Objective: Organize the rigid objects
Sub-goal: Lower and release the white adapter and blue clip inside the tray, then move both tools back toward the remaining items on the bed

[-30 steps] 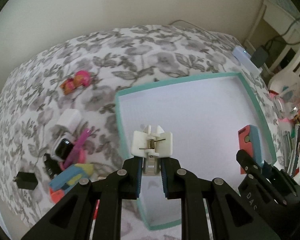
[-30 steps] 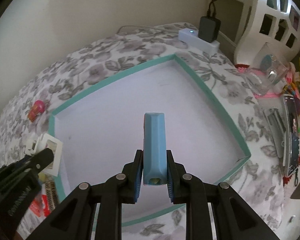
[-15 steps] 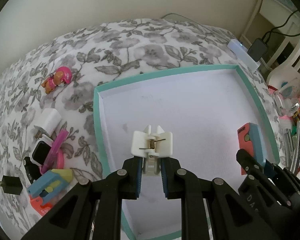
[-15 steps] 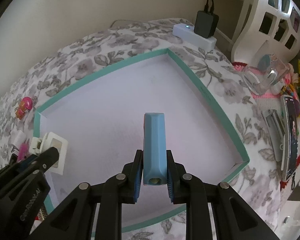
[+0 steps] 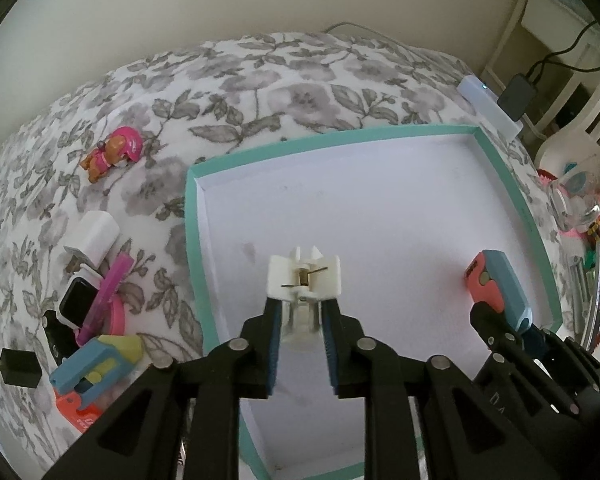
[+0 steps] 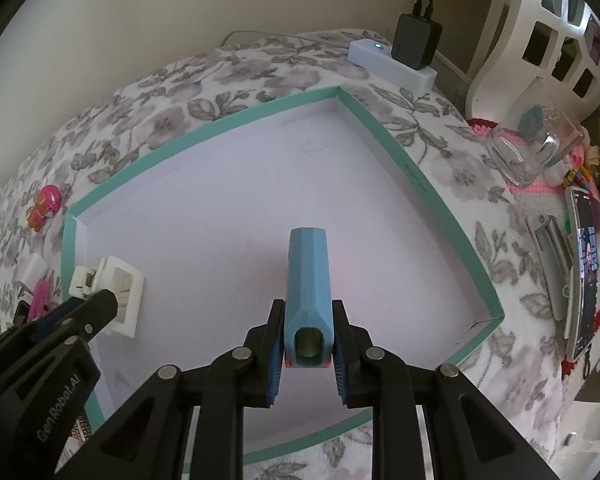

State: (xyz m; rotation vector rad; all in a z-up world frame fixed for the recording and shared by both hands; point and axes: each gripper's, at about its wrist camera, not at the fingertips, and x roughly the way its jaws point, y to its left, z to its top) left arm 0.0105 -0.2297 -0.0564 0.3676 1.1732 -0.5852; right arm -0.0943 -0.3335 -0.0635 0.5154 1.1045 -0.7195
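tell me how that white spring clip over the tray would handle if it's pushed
The white spring clip looks like rigid, light plastic, so it would probably skid across the teal tray's smooth floor. Its flat sides suggest no rolling. The exposed spring might snag.

- Floral sheet (image 5: 300,80) covers the bed, grey leaves and flowers on white.
- Plain cream wall (image 5: 220,0) stands behind the bed.
- White power strip (image 6: 392,64) lies at the far edge of the bed, a small light lit at its end; a black adapter (image 6: 416,42) is plugged into it, cables running up.
- White cut-out furniture (image 6: 540,40) stands to the right.
- Clear glass (image 6: 536,148) lies tilted on a pink crochet mat (image 6: 540,196).
- Phone (image 6: 584,272) lies beside the mat, screen lit.
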